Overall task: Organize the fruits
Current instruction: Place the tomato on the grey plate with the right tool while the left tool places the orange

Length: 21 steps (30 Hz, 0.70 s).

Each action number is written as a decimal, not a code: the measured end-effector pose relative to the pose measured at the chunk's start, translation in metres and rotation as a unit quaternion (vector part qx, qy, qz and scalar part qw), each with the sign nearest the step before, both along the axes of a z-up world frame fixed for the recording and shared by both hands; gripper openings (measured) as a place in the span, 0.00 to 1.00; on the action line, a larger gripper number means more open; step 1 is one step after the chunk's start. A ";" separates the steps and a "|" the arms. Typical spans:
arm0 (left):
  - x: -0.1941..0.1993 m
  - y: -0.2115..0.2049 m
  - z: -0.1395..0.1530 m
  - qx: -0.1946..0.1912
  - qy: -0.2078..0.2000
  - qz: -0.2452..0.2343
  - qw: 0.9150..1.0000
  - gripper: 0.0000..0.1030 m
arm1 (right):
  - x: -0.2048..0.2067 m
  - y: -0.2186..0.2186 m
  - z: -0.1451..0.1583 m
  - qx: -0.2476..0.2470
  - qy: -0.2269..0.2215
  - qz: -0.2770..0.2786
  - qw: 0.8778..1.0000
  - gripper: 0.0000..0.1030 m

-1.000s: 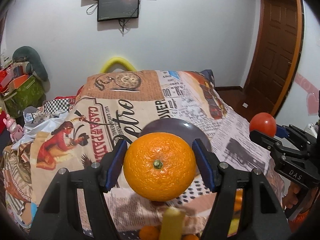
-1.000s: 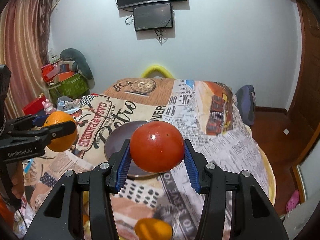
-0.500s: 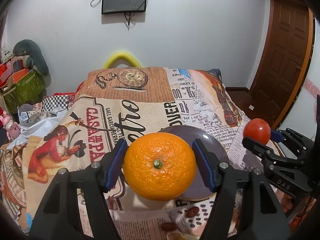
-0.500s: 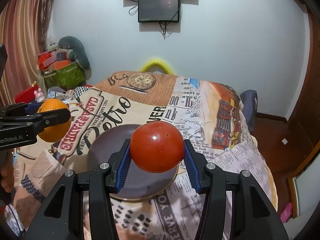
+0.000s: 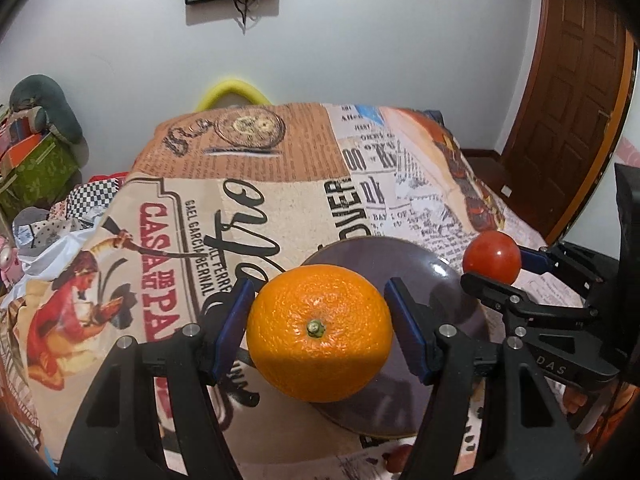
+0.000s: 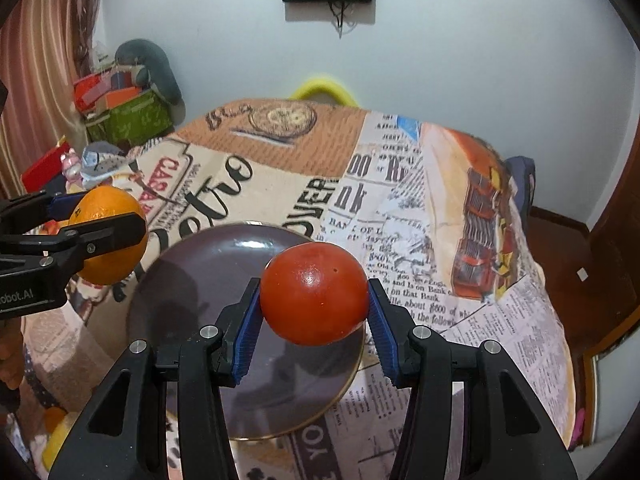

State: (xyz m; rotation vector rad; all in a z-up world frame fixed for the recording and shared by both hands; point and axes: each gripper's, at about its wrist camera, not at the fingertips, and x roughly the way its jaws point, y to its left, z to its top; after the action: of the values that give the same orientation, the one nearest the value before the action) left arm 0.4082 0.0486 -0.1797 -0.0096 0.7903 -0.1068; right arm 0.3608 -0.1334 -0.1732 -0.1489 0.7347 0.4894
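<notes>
My left gripper [image 5: 320, 324] is shut on an orange [image 5: 319, 334] and holds it above the left edge of a dark purple plate [image 5: 420, 264]. My right gripper [image 6: 314, 320] is shut on a red tomato [image 6: 315, 293] and holds it above the right part of the same plate [image 6: 208, 280]. The plate lies on the printed tablecloth. In the right wrist view the orange [image 6: 106, 236] hangs at the left in the left gripper [image 6: 92, 224]. In the left wrist view the tomato [image 5: 492, 257] hangs at the right in the right gripper [image 5: 496, 260].
Orange and yellow fruit pieces [image 6: 56, 432] lie at the table's near left corner. A yellow chair back [image 5: 234, 94] stands behind the table. Boxes and a plush toy [image 6: 132, 92] are piled at the left. A wooden door [image 5: 576, 92] is at the right.
Both grippers have moved forward over the table with their fruits. The plate has come nearer and now lies under both fruits. The fruit at the near edge has dropped out of the left view.
</notes>
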 end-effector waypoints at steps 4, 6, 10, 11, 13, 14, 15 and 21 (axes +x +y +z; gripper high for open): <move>0.013 -0.003 -0.013 -0.001 0.019 -0.008 1.000 0.65 | 0.008 0.003 -0.012 -0.015 0.015 0.010 1.000 0.46; 0.020 -0.005 -0.019 0.000 0.030 -0.010 1.000 0.65 | 0.012 0.007 -0.018 -0.025 0.022 0.017 0.999 0.46; 0.028 -0.008 -0.026 0.007 0.041 -0.015 0.999 0.65 | 0.016 0.013 -0.028 -0.040 0.033 0.029 0.998 0.46; 0.030 -0.008 -0.028 0.008 0.043 -0.015 0.999 0.65 | 0.017 0.014 -0.030 -0.043 0.037 0.032 0.998 0.46; 0.033 -0.009 -0.030 0.007 0.047 -0.016 0.999 0.65 | 0.018 0.016 -0.033 -0.047 0.040 0.034 0.998 0.46; 0.036 -0.009 -0.032 0.007 0.050 -0.016 0.999 0.65 | 0.019 0.017 -0.035 -0.047 0.042 0.035 0.997 0.46; 0.037 -0.010 -0.033 0.007 0.052 -0.016 0.998 0.65 | 0.020 0.017 -0.036 -0.047 0.043 0.037 0.997 0.46; 0.040 -0.017 -0.041 0.022 0.062 -0.027 0.997 0.65 | 0.023 0.021 -0.039 -0.051 0.050 0.037 0.997 0.46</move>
State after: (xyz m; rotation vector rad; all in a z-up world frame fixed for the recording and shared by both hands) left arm 0.4478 0.0316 -0.2210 0.0467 0.9179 -0.1414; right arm 0.3834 -0.1121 -0.2127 -0.2488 0.8538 0.5330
